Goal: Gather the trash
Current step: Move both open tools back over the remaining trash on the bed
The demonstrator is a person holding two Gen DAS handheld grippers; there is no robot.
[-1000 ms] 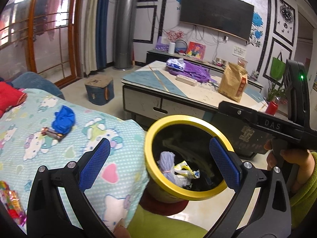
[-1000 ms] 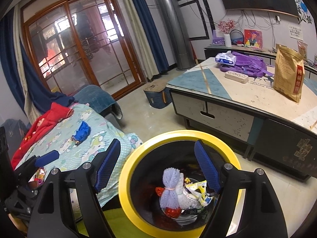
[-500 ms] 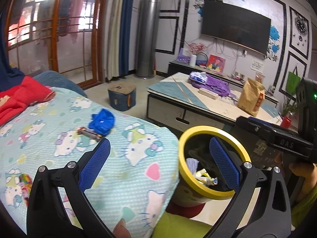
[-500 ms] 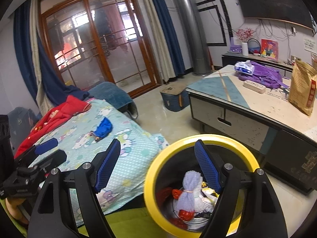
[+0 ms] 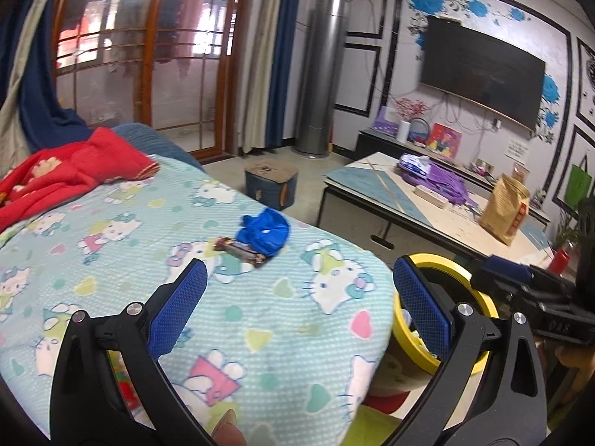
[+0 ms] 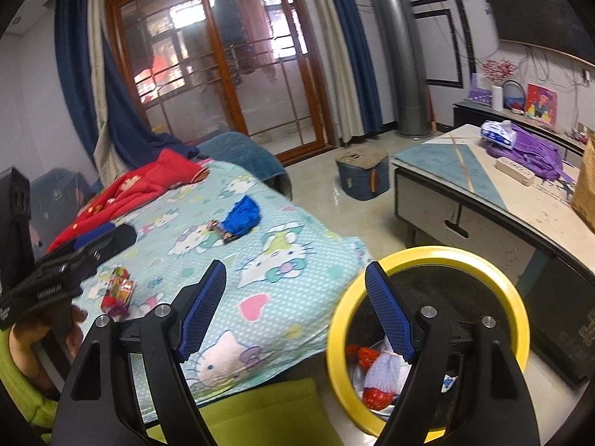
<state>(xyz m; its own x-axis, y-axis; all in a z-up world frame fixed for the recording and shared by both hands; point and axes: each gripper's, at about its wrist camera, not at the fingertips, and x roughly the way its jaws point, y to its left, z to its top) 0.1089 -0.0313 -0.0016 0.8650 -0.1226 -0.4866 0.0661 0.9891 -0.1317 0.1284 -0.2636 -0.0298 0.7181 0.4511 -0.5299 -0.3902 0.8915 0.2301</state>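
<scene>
A living room: a bed with a cartoon-cat print sheet (image 5: 260,334) fills the foreground, with a low table (image 6: 520,200) and a wall-mounted television (image 5: 479,70) beyond it.

Left gripper (image 5: 297,308): jaws wide apart, nothing between the pads. Ahead of it on the sheet lie a dark snack wrapper (image 5: 240,251) and, touching its far end, a crumpled blue item (image 5: 266,232). A colourful wrapper (image 6: 119,291) lies near the left gripper in the right wrist view; in the left wrist view it is largely hidden behind the left finger.

Right gripper (image 6: 295,312): jaws wide apart, holding nothing. The yellow-rimmed trash bin (image 6: 483,256) stands on the floor just beside the bed edge, behind the right finger. That finger covers part of its contents; a pale knitted piece and red items are visible, the remainder cannot be identified.

Change since one second ago: both views have swung from the bin toward the bed. The bin has shifted from centre frame to the right edge, and the wrappers now lie nearer the centre line. Both jaw openings are unchanged.
</scene>
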